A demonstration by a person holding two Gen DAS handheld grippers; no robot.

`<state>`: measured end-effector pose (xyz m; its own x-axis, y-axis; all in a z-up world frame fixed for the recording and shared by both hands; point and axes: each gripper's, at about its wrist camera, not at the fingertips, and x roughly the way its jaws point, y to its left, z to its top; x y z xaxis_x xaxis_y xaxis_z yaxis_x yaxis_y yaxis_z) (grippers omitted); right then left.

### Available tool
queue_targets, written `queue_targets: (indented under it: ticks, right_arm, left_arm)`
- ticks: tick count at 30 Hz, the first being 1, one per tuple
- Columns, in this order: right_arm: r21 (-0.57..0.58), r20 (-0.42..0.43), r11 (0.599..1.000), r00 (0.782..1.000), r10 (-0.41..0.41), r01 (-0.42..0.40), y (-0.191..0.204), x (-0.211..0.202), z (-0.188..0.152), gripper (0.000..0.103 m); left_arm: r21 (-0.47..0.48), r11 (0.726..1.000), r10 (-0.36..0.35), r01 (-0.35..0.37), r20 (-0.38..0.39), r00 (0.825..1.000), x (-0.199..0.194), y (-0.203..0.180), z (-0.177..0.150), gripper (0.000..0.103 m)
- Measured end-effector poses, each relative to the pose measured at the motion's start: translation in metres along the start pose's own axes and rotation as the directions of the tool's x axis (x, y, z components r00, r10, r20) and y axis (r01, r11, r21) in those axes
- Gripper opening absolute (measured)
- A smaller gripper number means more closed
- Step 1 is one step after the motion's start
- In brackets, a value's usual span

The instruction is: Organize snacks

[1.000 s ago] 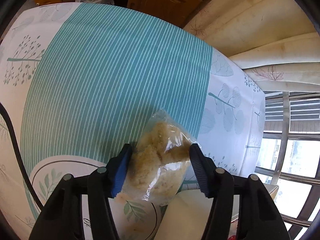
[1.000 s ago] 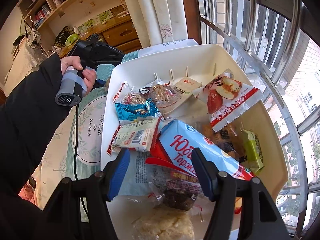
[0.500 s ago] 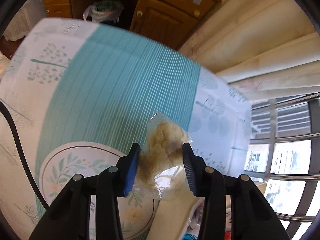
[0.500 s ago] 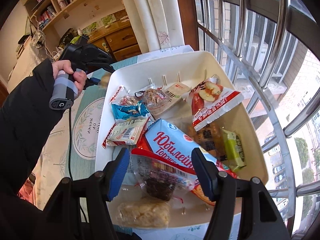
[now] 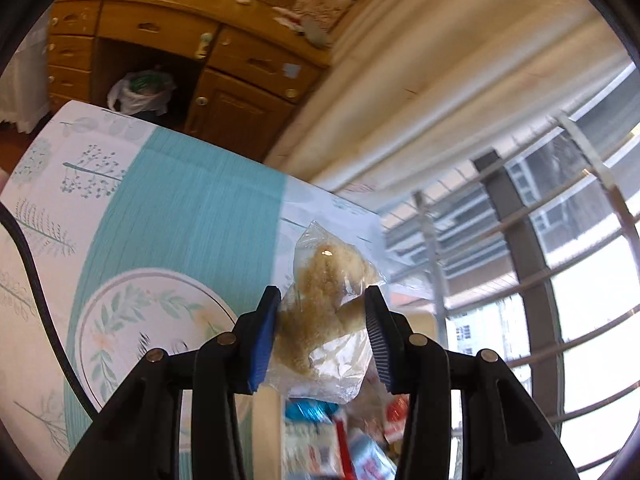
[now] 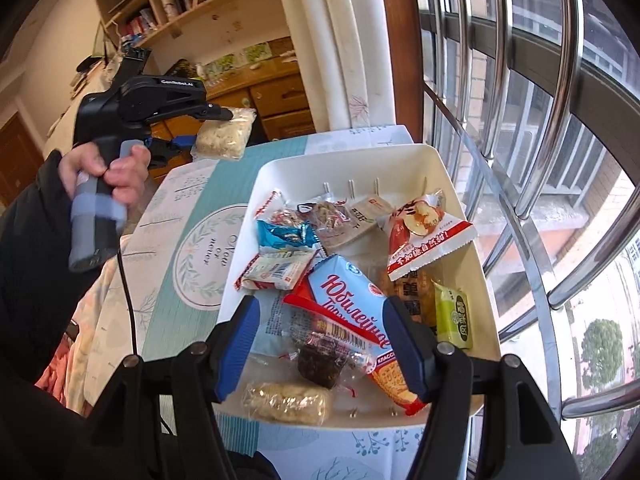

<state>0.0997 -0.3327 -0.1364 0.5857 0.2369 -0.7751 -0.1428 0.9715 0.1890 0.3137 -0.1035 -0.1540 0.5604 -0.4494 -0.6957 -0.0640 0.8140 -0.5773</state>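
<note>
My left gripper (image 5: 322,320) is shut on a clear bag of beige puffed snack (image 5: 328,304) and holds it in the air above the table, near the left rim of the white tray (image 5: 264,428). From the right wrist view the same bag (image 6: 226,136) hangs in the left gripper (image 6: 204,130), up and left of the tray (image 6: 448,184). My right gripper (image 6: 326,340) is open and empty over the tray's near part, above a blue biscuit pack (image 6: 352,312) and a dark snack bag (image 6: 324,360).
The tray holds several snack packs, among them a red apple-picture bag (image 6: 424,232) and a green pack (image 6: 452,316). It stands on a teal patterned tablecloth (image 6: 192,248). Window bars (image 6: 540,128) run on the right. A wooden cabinet (image 5: 168,64) stands behind the table.
My left gripper has lifted the puffed snack bag off the table and carried it up and toward the tray. My right gripper has pulled back slightly and stays open.
</note>
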Motion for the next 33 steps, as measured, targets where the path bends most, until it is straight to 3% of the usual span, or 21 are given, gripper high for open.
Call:
queue_targets:
  ticks: [6,14,19,22,27,33]
  right_arm:
    - [-0.012,-0.003,1.000,1.000,0.009,-0.009,0.009,-0.007,-0.013,0.064]
    - [0.026,-0.007,0.999,1.000,-0.024,0.024,0.024,-0.015,-0.036,0.065]
    - [0.066,-0.029,0.997,0.999,-0.043,0.045,0.038,-0.020,-0.052,0.065]
    - [0.070,-0.028,0.996,0.998,-0.055,0.057,0.051,-0.028,-0.060,0.071]
    - [0.100,-0.009,0.992,0.998,-0.070,0.071,0.070,-0.044,-0.075,0.075]
    - [0.084,-0.043,0.993,0.996,-0.079,0.082,0.094,-0.053,-0.098,0.087]
  left_arm:
    - [0.042,0.995,-0.091,0.093,-0.045,0.995,-0.011,-0.017,-0.036,0.041]
    - [0.092,0.976,-0.184,0.196,-0.120,0.975,-0.006,-0.033,-0.066,0.043]
    - [0.121,0.973,-0.172,0.197,-0.185,0.968,-0.007,-0.035,-0.083,0.052]
    - [0.138,0.970,-0.171,0.199,-0.193,0.966,-0.020,-0.034,-0.091,0.070]
    - [0.199,0.966,-0.124,0.168,-0.213,0.969,-0.051,-0.024,-0.103,0.076]
    - [0.257,0.966,0.034,0.023,-0.215,0.976,-0.103,0.009,-0.135,0.079]
